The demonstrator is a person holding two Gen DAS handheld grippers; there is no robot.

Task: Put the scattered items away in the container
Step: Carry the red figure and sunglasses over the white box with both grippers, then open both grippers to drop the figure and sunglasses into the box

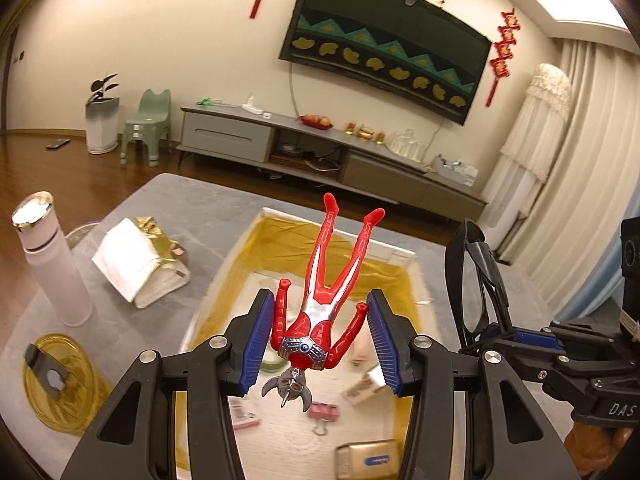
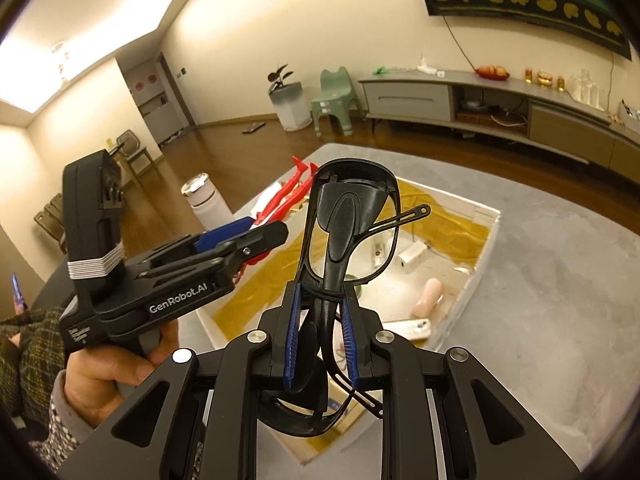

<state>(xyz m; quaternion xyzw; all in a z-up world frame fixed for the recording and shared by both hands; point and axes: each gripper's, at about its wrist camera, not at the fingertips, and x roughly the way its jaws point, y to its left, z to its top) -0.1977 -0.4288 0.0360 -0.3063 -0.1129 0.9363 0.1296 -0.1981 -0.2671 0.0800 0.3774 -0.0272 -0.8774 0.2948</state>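
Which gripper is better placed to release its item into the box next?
Left, probably. The left gripper holds the toy figure directly above the open box, while the right gripper holds the glasses beyond its right rim.

The box [image 1: 400, 254] sits on the worktop [image 1: 192, 196]. In the left wrist view, the left tool [image 1: 320, 338] hangs over the box with the figure [image 1: 320, 312] between its pads, head toward the camera, legs pointing away. Left of the box lie a tissue pack [image 1: 140, 264], a bottle [image 1: 52, 264] and, nearer, a dish [image 1: 76, 400]. To the right, the right tool [image 2: 320, 332] holds glasses [image 2: 348, 220] above the box. A clip [image 1: 324, 412] lies in the box.
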